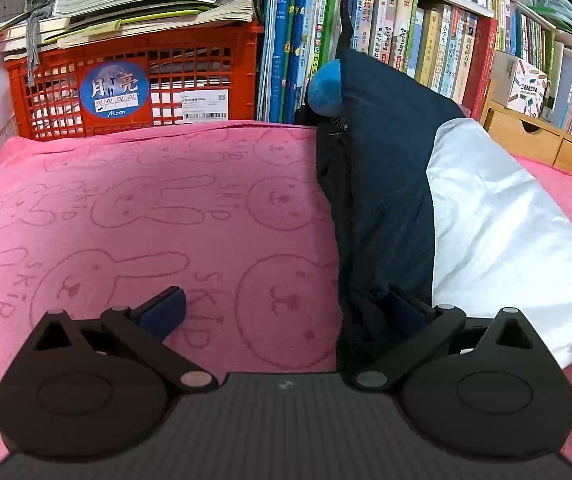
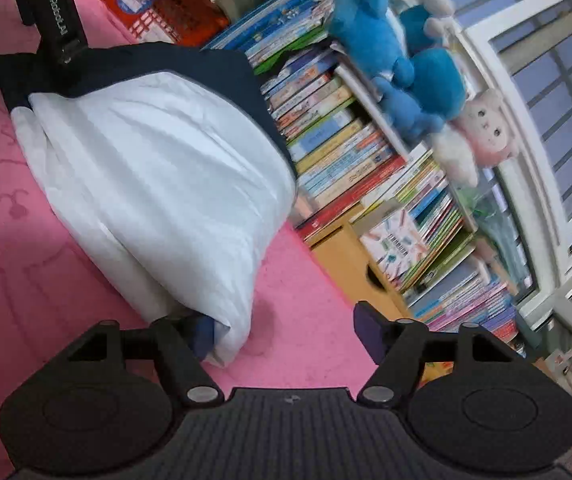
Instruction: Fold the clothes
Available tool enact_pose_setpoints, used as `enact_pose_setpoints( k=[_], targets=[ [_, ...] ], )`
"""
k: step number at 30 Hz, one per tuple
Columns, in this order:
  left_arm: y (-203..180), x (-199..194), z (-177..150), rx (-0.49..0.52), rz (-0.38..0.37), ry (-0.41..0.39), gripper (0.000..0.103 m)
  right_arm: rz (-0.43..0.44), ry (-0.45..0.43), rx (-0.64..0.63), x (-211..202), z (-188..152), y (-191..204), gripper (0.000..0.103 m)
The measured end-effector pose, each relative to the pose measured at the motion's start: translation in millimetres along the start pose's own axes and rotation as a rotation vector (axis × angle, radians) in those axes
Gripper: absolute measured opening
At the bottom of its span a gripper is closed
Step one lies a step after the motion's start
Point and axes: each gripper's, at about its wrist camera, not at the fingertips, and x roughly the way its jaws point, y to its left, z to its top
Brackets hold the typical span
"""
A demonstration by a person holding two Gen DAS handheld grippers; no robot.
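I am seeing the navy-and-white garment [image 1: 466,208] lying bunched on the pink rabbit-print towel [image 1: 146,208], in front of the bookshelf [image 1: 426,40]. My left tongs [image 1: 286,312] are standing apart, one pad against its navy edge. My right tongs [image 2: 286,328] are standing apart beside its white corner.

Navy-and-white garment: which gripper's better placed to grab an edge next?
Probably left. The left gripper is open with one finger already against the garment navy edge; the right gripper is open at the white corner, mostly over the pink towel.
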Motion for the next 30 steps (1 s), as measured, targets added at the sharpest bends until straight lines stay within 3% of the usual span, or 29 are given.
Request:
enact_pose_setpoints(
  k=[4, 8, 13, 18, 21, 25, 30],
  targets=[
    [-1, -1, 0, 0.011, -0.019, 0.0, 0.103, 0.026, 0.005, -0.017, 12, -6, -8, 0.082],
    [2, -8, -3, -0.003, -0.031, -0.021, 0.103, 0.107, -0.008, 0.01, 12, -8, -18, 0.081],
    [30, -32, -2, -0.162, -0.091, -0.144, 0.103, 0.216, -0.159, -0.055, -20, 21, 12, 0.083],
    [49, -32, 0, -0.273, -0.07, -0.139, 0.103, 0.325, -0.31, -0.121, -53, 51, 42, 0.103],
    [53, -34, 0, -0.286, -0.051, -0.146, 0.103, 0.387, -0.393, -0.152, -70, 69, 59, 0.103],
    [55, -32, 1, -0.293, -0.044, -0.133, 0.103, 0.452, -0.328, -0.005, -49, 93, 58, 0.102],
    [60, -32, 0, -0.318, -0.038, -0.129, 0.103, 0.443, -0.185, 0.3, -16, 95, 37, 0.103]
  ],
)
